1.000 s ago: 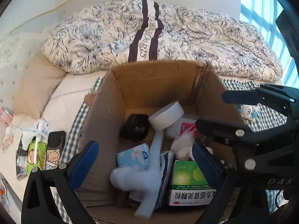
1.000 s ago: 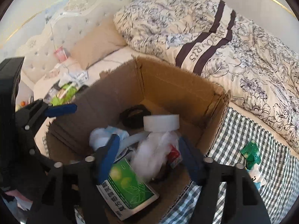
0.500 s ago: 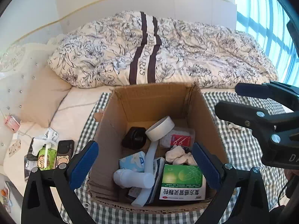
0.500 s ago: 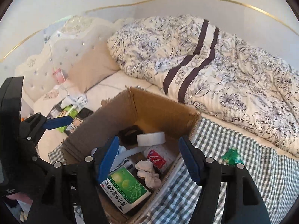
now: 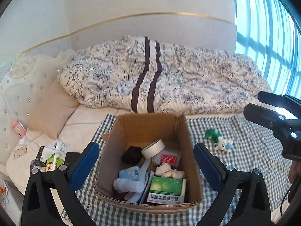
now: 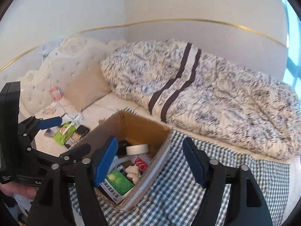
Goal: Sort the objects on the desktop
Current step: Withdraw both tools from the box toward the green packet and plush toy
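On the bed [image 5: 90, 116], a floral quilt [image 5: 169, 82] with two dark stripes lies heaped against the wall, and a beige pillow [image 5: 50, 113] leans at the padded headboard. Nearer the cameras, a green checked cloth [image 5: 254, 150] is spread over the mattress, and on it stands an open cardboard box [image 5: 150, 126], the place where the sorted things lie.

Inside the box sit a green and white medicine carton [image 5: 166, 190] at the near wall, a roll of white tape [image 5: 153, 148] tilted on edge, a black object [image 5: 131, 154] toward the back, a red and white packet [image 5: 168, 157], a pale blue tissue pack [image 5: 129, 172], a white bottle [image 5: 128, 186] on its side and some crumpled white wads [image 5: 169, 171].

Both pairs of tongs hang above the box with nothing between their blue pads: the left tongs [image 5: 145, 166] spread wide either side of it, the right tongs [image 6: 150, 162] apart and opening further (their left pad over the box, their right pad over the cloth).

Out on the cloth, well apart from the box, lie a small green toy [image 5: 211, 133] and a small white figure [image 5: 223, 145] just beside it. Left of the box, loose clutter lies on the bare sheet, including a green pouch [image 5: 51, 163].
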{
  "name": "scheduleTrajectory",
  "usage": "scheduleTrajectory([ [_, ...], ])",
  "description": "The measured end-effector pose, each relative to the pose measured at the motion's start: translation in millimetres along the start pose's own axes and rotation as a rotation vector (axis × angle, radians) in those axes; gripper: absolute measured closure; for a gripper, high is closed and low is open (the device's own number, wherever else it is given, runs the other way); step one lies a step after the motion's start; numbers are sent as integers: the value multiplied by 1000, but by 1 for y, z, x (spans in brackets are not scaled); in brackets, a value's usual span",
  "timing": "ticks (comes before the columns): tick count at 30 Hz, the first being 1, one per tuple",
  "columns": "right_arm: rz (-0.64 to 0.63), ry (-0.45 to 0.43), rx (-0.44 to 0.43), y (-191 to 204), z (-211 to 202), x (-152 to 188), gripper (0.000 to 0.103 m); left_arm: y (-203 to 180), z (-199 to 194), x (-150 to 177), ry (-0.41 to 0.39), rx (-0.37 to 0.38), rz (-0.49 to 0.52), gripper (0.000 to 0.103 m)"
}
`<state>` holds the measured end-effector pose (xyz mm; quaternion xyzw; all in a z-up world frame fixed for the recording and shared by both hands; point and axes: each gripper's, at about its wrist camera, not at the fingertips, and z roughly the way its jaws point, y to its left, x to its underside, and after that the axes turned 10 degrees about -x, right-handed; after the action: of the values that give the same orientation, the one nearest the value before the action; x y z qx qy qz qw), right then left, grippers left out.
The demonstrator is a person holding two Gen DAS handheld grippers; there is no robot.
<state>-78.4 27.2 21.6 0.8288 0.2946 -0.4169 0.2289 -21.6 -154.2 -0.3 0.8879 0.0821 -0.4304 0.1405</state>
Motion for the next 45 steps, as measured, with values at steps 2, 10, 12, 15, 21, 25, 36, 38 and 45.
scheduleTrajectory([
  [2, 5, -16, 14, -4, -15, -2, 24, -3, -10, -3, -13, 4, -10, 0],
  [10, 26, -83, 92, -20, -71, -1, 21, -19, -40, -11, -55, 23, -39, 0],
  [12, 34, -98, 111, -26, -84, 0, 19, -25, -45, -12, -67, 31, -42, 0],
  [15, 45, -114, 138, -36, -103, 2, 18, -34, -51, -13, -89, 44, -41, 0],
  [21, 77, -140, 179, -56, -130, 9, 11, -52, -60, -14, -128, 72, -48, 0],
  [25, 81, -145, 198, -68, -139, 15, 7, -62, -62, -14, -154, 83, -54, 0],
  [36, 65, -126, 195, -104, -137, 38, 0, -95, -35, -12, -150, 121, -61, 0],
  [38, 67, -114, 187, -113, -131, 44, 0, -102, -29, -9, -155, 135, -61, 0],
  [45, 53, -52, 158, -145, -97, 71, 0, -132, 3, -6, -145, 164, -26, 0],
])
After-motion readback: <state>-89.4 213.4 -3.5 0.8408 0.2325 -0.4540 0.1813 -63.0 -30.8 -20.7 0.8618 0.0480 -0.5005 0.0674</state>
